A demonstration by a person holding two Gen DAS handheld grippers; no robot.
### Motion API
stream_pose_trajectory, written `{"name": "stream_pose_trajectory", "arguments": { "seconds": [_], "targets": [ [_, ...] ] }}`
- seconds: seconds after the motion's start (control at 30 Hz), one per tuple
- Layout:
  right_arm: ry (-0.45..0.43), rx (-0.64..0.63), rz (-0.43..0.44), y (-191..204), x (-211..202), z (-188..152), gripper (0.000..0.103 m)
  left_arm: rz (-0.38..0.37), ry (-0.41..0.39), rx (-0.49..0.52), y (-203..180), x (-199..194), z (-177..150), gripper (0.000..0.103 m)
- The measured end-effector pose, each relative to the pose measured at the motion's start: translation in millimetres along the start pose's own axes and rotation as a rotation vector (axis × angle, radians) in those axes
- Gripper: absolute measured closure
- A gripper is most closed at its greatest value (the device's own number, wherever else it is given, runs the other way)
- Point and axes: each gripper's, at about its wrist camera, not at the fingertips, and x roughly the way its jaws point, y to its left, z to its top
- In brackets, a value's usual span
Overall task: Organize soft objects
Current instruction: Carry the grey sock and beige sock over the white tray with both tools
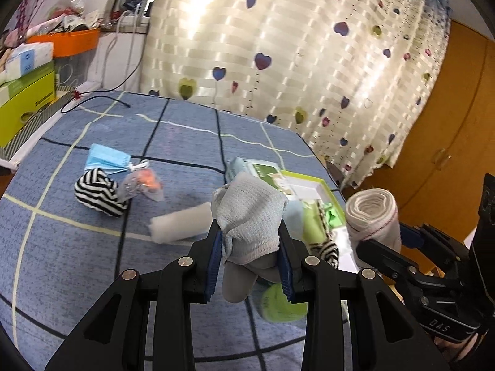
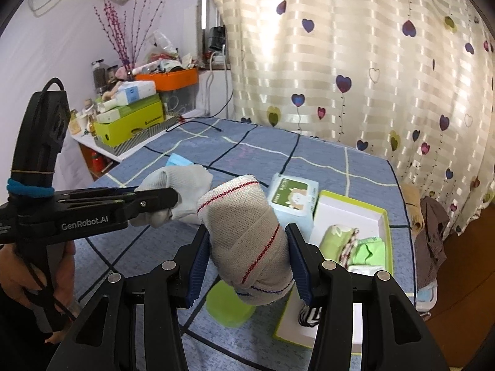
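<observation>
Carrying both loads over to the green-rimmed box [image 2: 382, 216] is judged the step in hand. To do it well, each gripper should keep its clamp until the load is over the white floor of the box, then lower it clear of the folded green cloths [image 2: 355, 241] already inside.

Left gripper [image 1: 250, 259]: closed on the grey sock [image 1: 247, 216], which stands bunched between the blue pads, one end drooping below them.

Right gripper [image 2: 246, 262]: closed on the bandage roll [image 2: 247, 235], held tilted, its lower end hanging below the pads.

Both items hang above the blue checked bed [image 1: 62, 247]. The box lies ahead and to the right of both grippers, near. A striped item [image 2: 309, 315] at the box's near end is probably another sock; it is partly hidden.
</observation>
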Motion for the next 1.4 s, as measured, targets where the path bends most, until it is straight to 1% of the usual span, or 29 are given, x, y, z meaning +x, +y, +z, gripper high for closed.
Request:
{"name": "stream_pose_trajectory", "arguments": {
  "seconds": [0.23,0.83,1.03,1.4],
  "targets": [
    [-0.008,0.027,-0.015,-11.4,-9.9,-7.7,0.056,-0.026,0.013,0.05,-27.9,2.1,-2.4,0.069],
    [-0.022,0.156,-0.108,-78.5,-44.4,-41.3,0.056,-0.088,0.062,0.169,-98.1,21.3,-10.4,0.069],
    [-0.009,0.194,-0.122,-97.2,-44.4,-52.5,0.056,-0.102,0.097,0.2,-115.2,33.8,-16.8,0.069],
    [0.021,0.237,-0.126,-118.0,-35.1,-67.5,0.056,-0.118,0.161,0.243,-139.5,60.8,-27.2,0.069]
  ]
}}
